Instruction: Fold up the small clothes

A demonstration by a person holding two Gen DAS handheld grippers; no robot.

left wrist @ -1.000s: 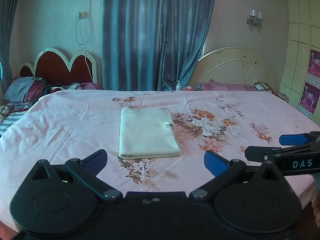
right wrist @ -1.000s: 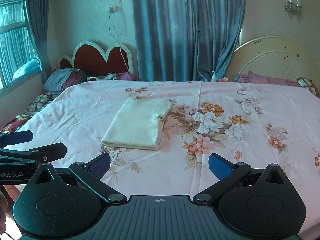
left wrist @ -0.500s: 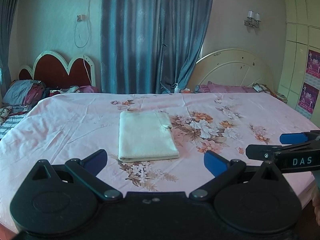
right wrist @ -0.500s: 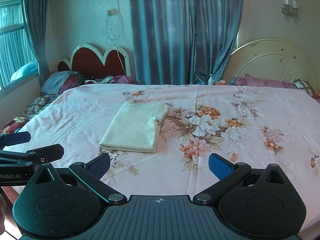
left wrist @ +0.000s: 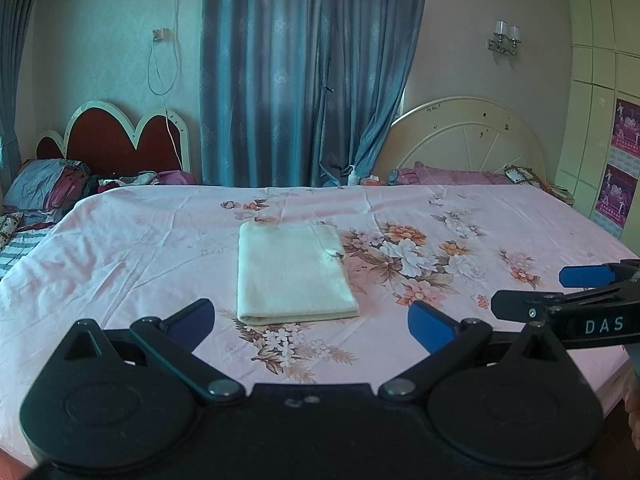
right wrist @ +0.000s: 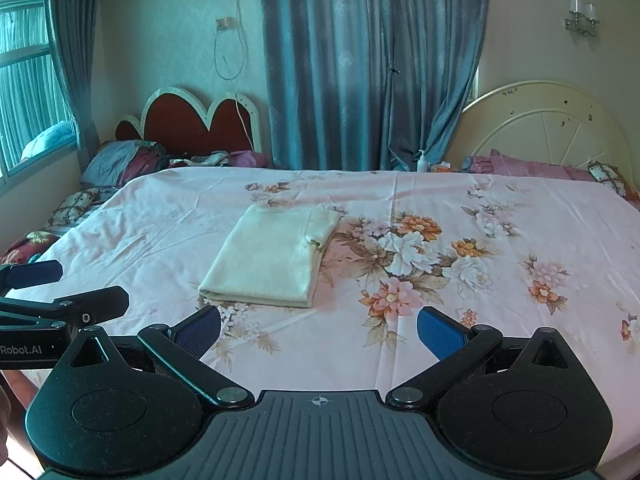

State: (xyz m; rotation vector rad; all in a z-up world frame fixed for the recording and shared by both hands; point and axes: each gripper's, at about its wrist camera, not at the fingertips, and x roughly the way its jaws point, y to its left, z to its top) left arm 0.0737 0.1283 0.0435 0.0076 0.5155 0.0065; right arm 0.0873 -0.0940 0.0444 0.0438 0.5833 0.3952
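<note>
A pale cream garment (left wrist: 294, 272) lies folded into a neat rectangle on the pink floral bedsheet (left wrist: 440, 220); it also shows in the right wrist view (right wrist: 272, 256). My left gripper (left wrist: 310, 326) is open and empty, held above the near edge of the bed, just short of the garment. My right gripper (right wrist: 318, 330) is open and empty, near the bed's front edge, to the right of the garment. Each gripper shows in the other's view: the right one at the right edge (left wrist: 560, 292), the left one at the left edge (right wrist: 48, 288).
Pillows and loose clothes (left wrist: 48, 188) are piled at the far left by a red headboard (left wrist: 120, 140). A cream headboard (left wrist: 464, 140) and pink pillow (left wrist: 448, 176) stand at the far right. Blue curtains (left wrist: 304, 80) hang behind. A wardrobe (left wrist: 600, 140) is at right.
Both grippers have risen and tilted slightly, so the bed and folded garment sit lower in view. Both stay open and the garment has not moved.
</note>
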